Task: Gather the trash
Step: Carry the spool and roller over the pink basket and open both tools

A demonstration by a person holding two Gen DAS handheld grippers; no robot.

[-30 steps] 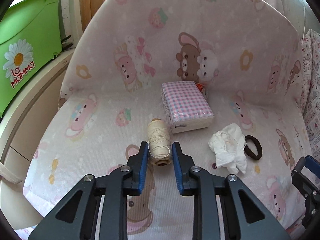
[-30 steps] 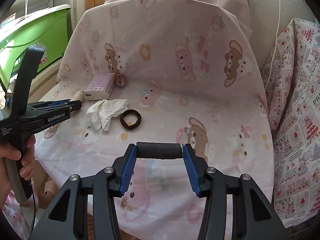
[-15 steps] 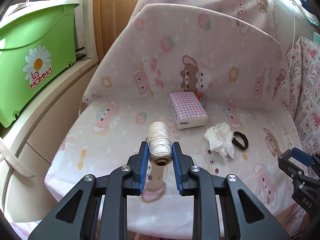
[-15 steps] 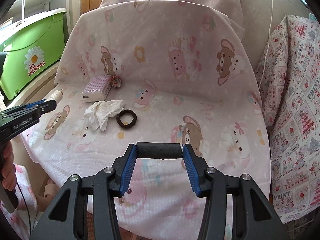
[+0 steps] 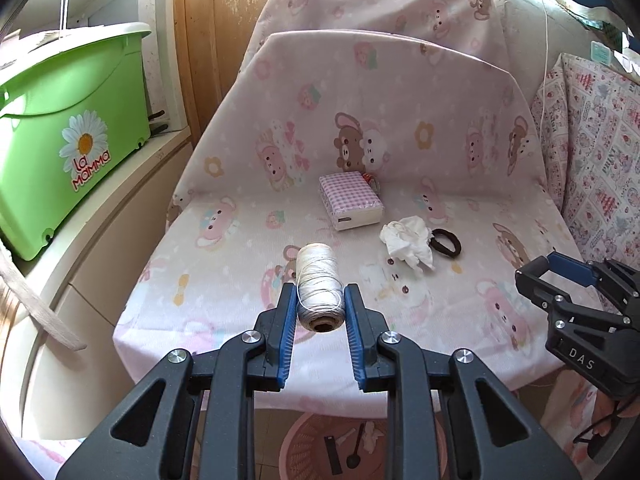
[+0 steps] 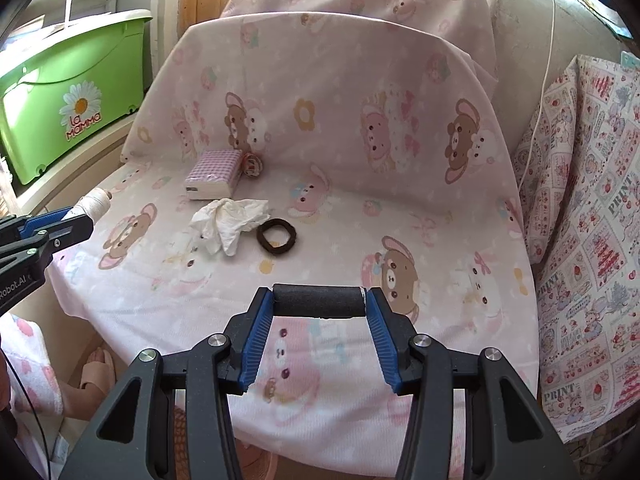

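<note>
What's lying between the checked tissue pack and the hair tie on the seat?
A crumpled white tissue lies between the tissue pack and the dark hair tie, nearest the tie; the right wrist view shows it best.

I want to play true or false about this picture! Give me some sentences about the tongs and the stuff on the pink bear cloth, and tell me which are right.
1. The left tongs hold a spool of cream thread. True.
2. The right tongs are empty. False: they grip a dark foam cylinder.
3. The crumpled white tissue lies beside the dark hair tie on the cloth. True.
4. The pink checked pack sits inside the green bin. False: it lies on the cloth, near the backrest.
5. A pink basket sits on the floor below the cloth's edge. True.
</note>
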